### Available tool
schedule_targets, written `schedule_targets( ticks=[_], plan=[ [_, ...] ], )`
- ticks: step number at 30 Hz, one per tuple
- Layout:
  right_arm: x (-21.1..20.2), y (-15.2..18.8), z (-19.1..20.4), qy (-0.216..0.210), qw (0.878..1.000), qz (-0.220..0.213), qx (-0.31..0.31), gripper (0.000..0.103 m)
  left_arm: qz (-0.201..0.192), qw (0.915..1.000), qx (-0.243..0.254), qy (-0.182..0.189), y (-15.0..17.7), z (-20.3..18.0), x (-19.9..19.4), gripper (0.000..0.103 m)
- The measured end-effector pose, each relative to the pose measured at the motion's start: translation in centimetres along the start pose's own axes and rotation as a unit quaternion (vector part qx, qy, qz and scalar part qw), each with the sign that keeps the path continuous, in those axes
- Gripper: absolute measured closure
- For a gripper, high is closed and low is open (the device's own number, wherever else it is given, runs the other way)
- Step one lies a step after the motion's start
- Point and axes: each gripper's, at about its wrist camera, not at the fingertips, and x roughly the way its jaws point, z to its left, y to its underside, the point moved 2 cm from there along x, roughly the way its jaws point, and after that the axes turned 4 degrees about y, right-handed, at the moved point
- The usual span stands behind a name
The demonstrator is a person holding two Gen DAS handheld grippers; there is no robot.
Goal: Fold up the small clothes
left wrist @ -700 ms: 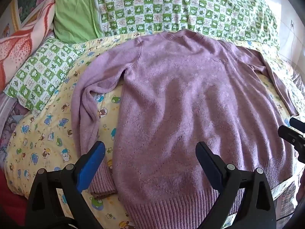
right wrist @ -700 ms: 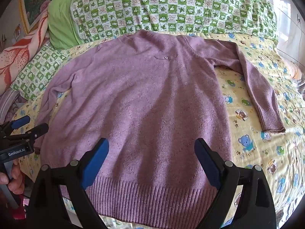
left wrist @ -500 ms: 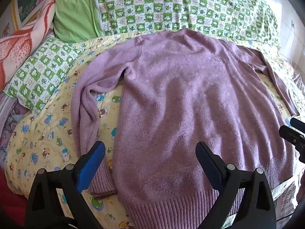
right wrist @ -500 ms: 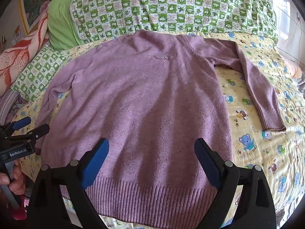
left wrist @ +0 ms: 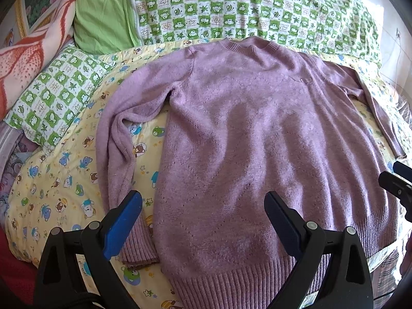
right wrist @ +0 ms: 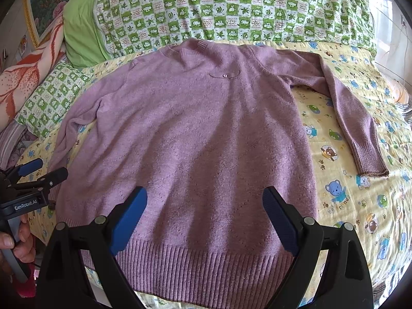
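Note:
A lilac knitted sweater (left wrist: 244,139) lies flat, front up, on the yellow cartoon-print bedspread (left wrist: 51,180); it also shows in the right wrist view (right wrist: 195,134). Its left sleeve (left wrist: 116,154) bends down beside the body, and its right sleeve (right wrist: 350,118) runs out and down to the right. My left gripper (left wrist: 203,213) is open and empty above the lower left of the sweater, near the hem. My right gripper (right wrist: 204,211) is open and empty above the hem's middle. Each gripper shows at the edge of the other's view (right wrist: 38,172) (left wrist: 396,180).
A green-and-white checked quilt (left wrist: 244,10) lies across the head of the bed. A checked pillow (left wrist: 56,92) and a red-and-white blanket (left wrist: 28,61) lie at the left. The bed's front edge runs just under the hem (right wrist: 206,262).
Both grippers have drifted slightly; the sweater sits a little lower in the views. The sweater has not moved and both grippers stay open.

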Motion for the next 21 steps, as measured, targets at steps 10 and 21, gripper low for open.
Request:
schedule_targets(
  ticks=[10, 21],
  plan=[
    [0.25, -0.02, 0.31, 0.000, 1.000, 0.002, 0.001, 0.012, -0.021, 0.9998, -0.001, 0.000, -0.37, -0.13, 0.28, 0.007],
    [0.71, -0.41, 0.51, -0.001, 1.000, 0.006, 0.000, 0.012, -0.002, 0.9998, 0.007, -0.020, -0.82, 0.13, 0.76, 0.007]
  ],
)
